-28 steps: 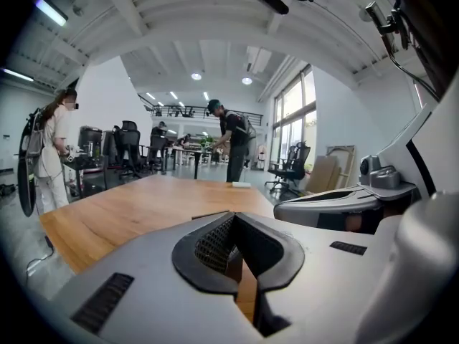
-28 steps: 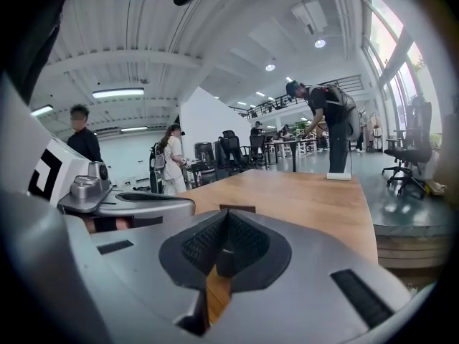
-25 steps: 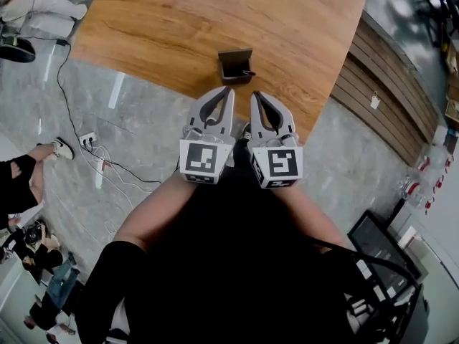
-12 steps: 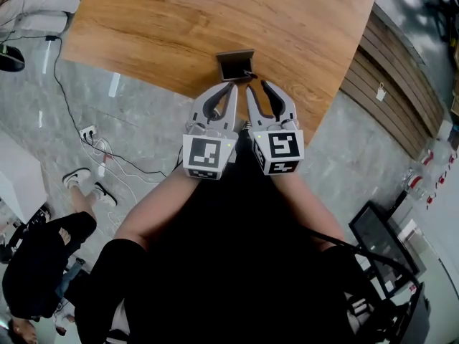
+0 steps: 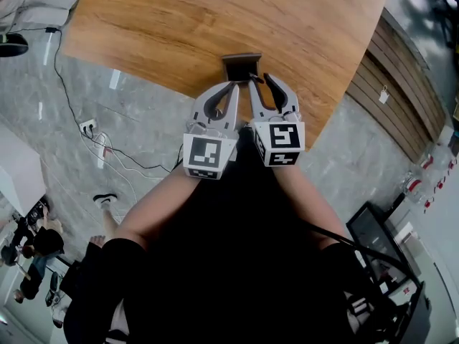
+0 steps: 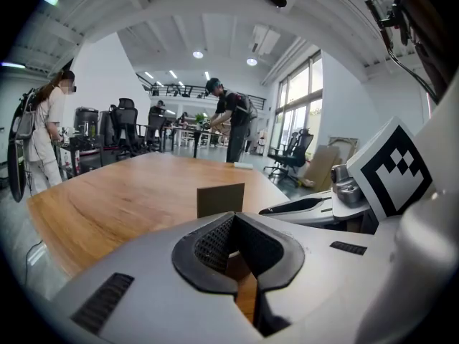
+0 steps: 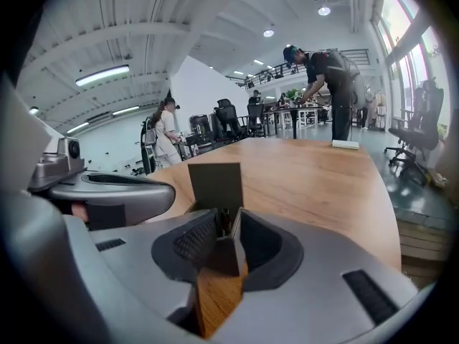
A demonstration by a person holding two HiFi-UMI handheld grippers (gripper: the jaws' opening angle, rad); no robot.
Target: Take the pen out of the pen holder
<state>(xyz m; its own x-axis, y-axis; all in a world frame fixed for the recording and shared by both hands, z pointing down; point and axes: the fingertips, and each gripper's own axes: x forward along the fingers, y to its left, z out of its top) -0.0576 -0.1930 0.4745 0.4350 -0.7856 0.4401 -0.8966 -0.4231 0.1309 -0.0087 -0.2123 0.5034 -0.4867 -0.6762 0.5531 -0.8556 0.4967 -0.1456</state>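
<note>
As my right tongs (image 5: 259, 83) spread wide, the pen (image 7: 224, 221) stands between them.
Their jaws have just been opening, astride the near corner of the dark pen holder (image 5: 240, 66) at the worktop (image 5: 215, 20) edge. The pen is upright inside it. My left tongs (image 5: 232, 87) hang alongside, closed and empty.

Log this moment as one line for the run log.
phase: approach | right gripper: open, jaws just opened, black pen lined up between them, ungripped | pen: standing in dark square pen holder | left gripper: shut, empty
</note>
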